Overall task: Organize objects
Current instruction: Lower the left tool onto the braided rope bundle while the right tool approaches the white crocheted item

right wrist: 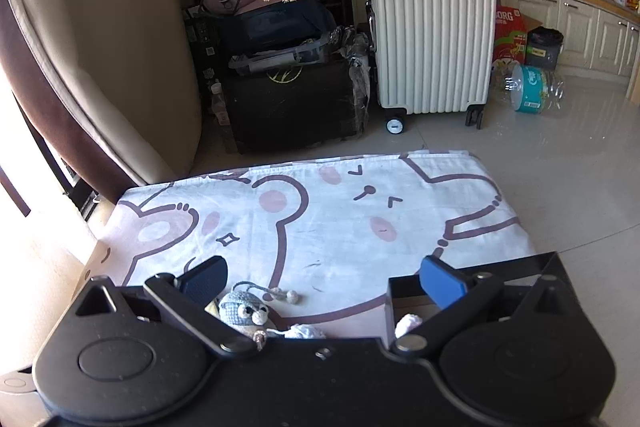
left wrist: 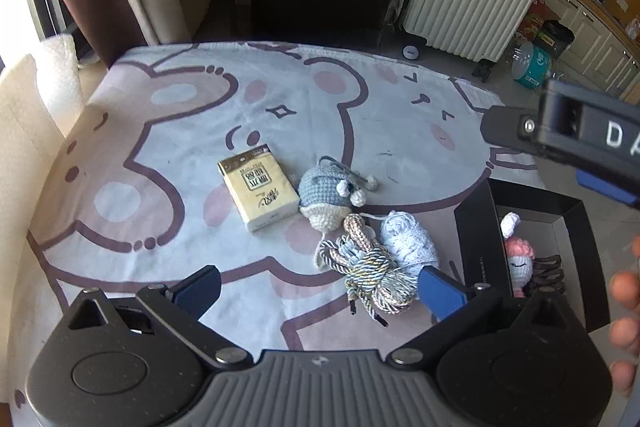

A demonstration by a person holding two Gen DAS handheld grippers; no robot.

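On the cartoon-print cloth (left wrist: 168, 131) lie a gold box (left wrist: 258, 187), a grey crocheted toy (left wrist: 330, 197), a bundle of braided cords (left wrist: 372, 267) and a white crocheted piece (left wrist: 408, 239). A black open box (left wrist: 472, 239) at the right holds a pink crocheted doll (left wrist: 518, 255) and dark hair clips (left wrist: 546, 277). My left gripper (left wrist: 320, 289) is open and empty, above the cloth just short of the cords. My right gripper (right wrist: 322, 283) is open and empty, high above the grey toy (right wrist: 244, 311) and the black box (right wrist: 400, 291); its body shows in the left wrist view (left wrist: 576, 135).
The cloth-covered table (right wrist: 320, 211) ends at the far side above the floor. Beyond stand a white suitcase (right wrist: 432, 39), a black crate (right wrist: 296, 107), a water bottle (right wrist: 528, 89) on the floor and curtains (right wrist: 100, 67) at the left.
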